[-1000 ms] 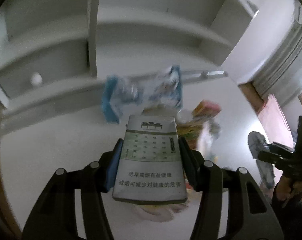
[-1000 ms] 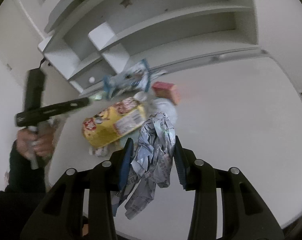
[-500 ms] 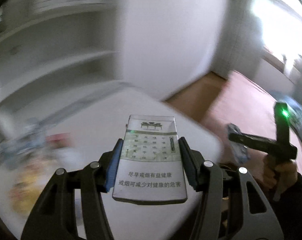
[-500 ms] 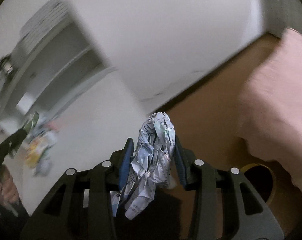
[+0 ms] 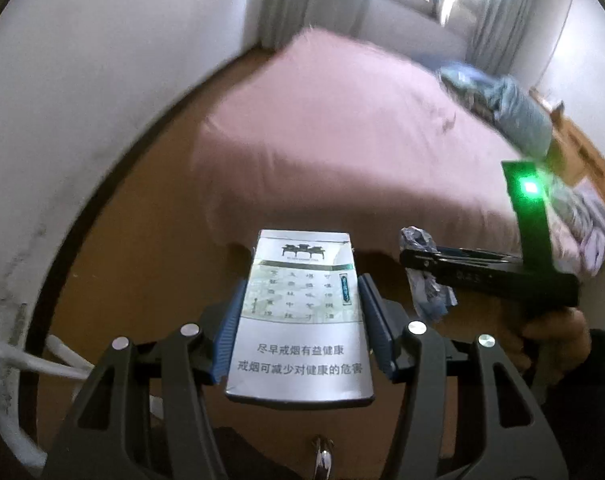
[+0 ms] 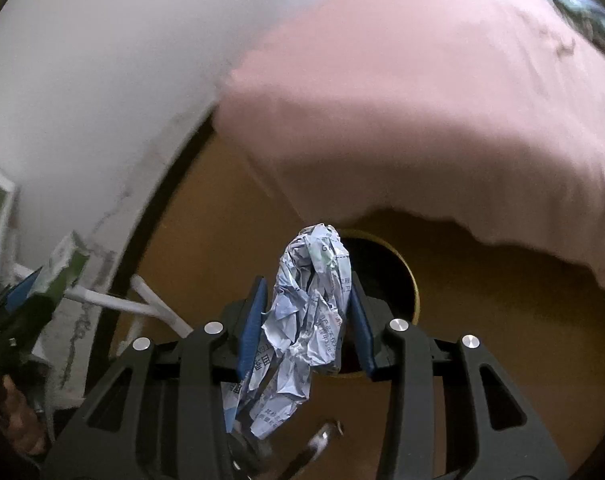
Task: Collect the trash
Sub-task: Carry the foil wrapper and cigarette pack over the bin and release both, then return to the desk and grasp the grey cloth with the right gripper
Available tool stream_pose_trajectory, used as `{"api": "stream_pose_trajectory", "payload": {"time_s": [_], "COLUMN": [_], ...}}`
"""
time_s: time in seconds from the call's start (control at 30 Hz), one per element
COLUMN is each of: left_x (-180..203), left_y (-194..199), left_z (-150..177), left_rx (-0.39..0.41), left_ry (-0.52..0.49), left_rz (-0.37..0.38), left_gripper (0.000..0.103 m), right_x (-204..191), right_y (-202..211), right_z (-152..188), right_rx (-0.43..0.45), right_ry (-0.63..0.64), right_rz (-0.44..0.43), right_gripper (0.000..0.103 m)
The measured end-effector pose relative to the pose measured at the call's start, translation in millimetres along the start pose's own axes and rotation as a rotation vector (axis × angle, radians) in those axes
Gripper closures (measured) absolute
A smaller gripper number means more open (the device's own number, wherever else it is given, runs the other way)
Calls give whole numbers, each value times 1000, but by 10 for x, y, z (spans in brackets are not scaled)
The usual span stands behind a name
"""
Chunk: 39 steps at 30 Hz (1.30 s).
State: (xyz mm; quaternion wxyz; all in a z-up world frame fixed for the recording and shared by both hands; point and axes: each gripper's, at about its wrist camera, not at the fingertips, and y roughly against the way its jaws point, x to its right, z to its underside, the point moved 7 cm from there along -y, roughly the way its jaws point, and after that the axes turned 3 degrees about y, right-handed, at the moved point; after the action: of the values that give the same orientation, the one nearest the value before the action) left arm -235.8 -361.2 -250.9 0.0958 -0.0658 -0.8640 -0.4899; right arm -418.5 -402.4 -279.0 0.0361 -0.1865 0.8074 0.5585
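Left hand-held gripper (image 5: 300,312) clamps flat cigarette pack (image 5: 300,316), white-green, Chinese print, above brown floor (image 5: 142,280). Right hand-held gripper (image 6: 308,316) pinches crumpled blue-white printed paper (image 6: 306,320), over dark round bin (image 6: 398,276) beside pink bed (image 6: 422,100).

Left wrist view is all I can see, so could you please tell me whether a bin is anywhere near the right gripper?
Observer: Yes. The right wrist view shows a round bin with a gold rim on the floor, just beyond the right gripper.
Operator: Thank you. Where does it sit relative to the bed?
Observer: Its dark opening shows partly behind the crumpled paper, close beside the overhanging pink bed cover.
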Motion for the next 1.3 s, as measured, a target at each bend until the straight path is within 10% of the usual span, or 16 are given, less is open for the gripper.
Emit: {"api": "stream_pose_trajectory", "payload": {"time_s": [0.5, 0.8, 1.1, 1.3], "left_x": [67, 87, 60, -88], "left_y": [-1117, -1208, -285, 1030], "left_z": [256, 215, 96, 81], "left_rx": [-195, -190, -58, 96], "left_ry": [31, 32, 19, -10], "left_rz": [61, 59, -5, -134], "left_gripper": [48, 26, 7, 7], "right_x": [219, 214, -151, -1211], "right_y": [-518, -433, 108, 834], "right_z": [214, 164, -101, -346], "right_rx": [-126, -83, 39, 183], "right_ry": [-21, -40, 57, 276], "right_rz": [-5, -9, 24, -28], "right_gripper": [61, 40, 18, 15]}}
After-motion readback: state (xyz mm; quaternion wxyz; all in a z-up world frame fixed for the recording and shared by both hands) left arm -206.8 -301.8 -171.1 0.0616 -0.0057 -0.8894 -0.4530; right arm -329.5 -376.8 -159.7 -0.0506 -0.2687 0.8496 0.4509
